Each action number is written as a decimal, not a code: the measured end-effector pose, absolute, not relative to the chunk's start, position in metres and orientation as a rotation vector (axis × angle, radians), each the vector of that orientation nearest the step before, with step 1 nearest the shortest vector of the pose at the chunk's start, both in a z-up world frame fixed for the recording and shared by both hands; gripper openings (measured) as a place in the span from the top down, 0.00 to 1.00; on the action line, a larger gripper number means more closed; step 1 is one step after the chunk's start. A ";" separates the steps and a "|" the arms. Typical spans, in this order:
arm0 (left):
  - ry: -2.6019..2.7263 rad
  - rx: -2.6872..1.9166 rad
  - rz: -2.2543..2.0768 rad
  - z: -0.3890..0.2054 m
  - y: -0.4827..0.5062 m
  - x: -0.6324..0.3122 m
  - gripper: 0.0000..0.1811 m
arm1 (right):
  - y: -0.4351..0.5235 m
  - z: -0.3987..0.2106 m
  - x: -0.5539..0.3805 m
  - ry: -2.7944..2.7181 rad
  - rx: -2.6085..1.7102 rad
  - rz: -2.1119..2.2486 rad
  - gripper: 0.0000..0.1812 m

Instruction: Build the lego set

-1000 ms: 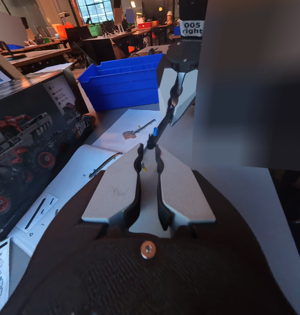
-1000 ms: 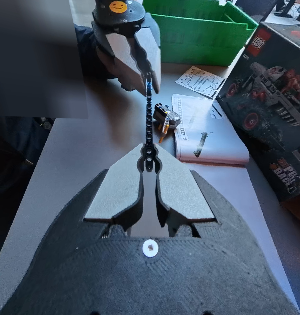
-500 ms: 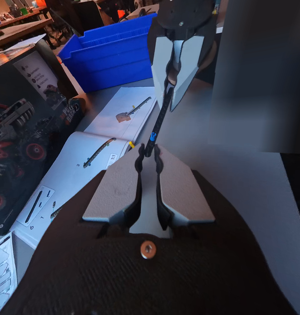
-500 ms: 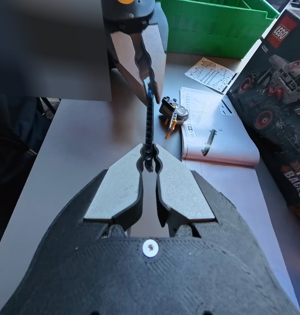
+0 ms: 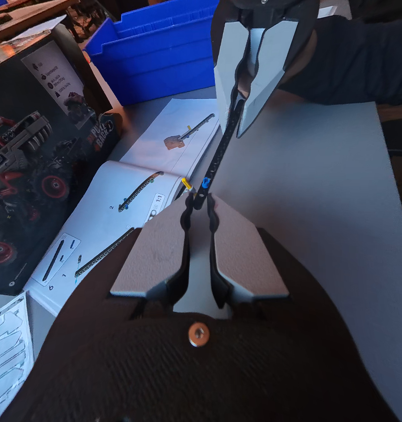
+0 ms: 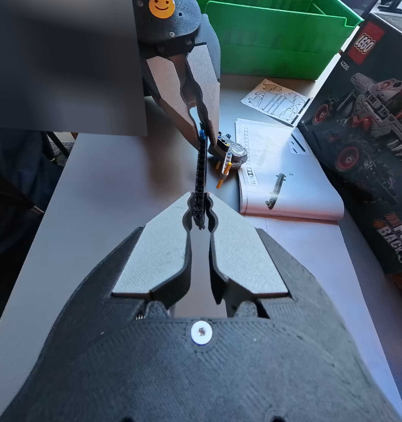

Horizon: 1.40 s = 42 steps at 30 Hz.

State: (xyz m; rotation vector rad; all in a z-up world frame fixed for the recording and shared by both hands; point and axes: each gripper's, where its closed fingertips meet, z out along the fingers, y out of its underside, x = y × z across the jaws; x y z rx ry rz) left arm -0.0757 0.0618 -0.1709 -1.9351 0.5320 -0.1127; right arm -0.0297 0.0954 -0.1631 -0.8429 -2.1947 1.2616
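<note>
A long black beam (image 5: 220,150) with a blue pin (image 5: 205,182) near one end hangs above the grey table (image 5: 309,205), between my two grippers. My left gripper (image 5: 198,199) is shut on the pin end. My right gripper (image 5: 233,127) is shut on the other end, facing the left one. In the right wrist view the beam (image 6: 201,169) runs from my right gripper (image 6: 199,197) up to the left gripper (image 6: 204,141), and the blue pin (image 6: 202,134) shows at its tips. A small grey assembly (image 6: 229,151) with a yellow axle lies on the table just right of the beam.
An open instruction booklet (image 5: 127,194) (image 6: 286,182) lies beside the beam. The dark set box (image 5: 24,159) (image 6: 366,137) stands behind it. A blue bin (image 5: 154,52), a green bin (image 6: 275,45) and a sticker sheet (image 6: 275,102) are farther off. A person's dark sleeve (image 5: 355,64) is behind the right gripper. The grippers' ends are close to 7 cm from one another.
Both grippers kept hold of the beam. The two views have tipped down towards the table, and each gripper now looms larger in the other's view.
</note>
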 end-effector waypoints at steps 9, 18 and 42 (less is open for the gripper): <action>0.444 -1.945 -0.051 -0.168 0.066 -0.092 0.95 | 0.134 -0.127 -0.038 -1.937 -1.011 1.402 0.97; 0.364 -1.937 -0.040 -0.164 0.069 -0.106 0.94 | 0.204 -0.105 -0.042 -1.541 -1.320 1.573 0.98; 0.320 -1.939 -0.012 -0.164 0.070 -0.116 0.94 | 0.208 -0.110 -0.044 -1.554 -1.331 1.457 0.97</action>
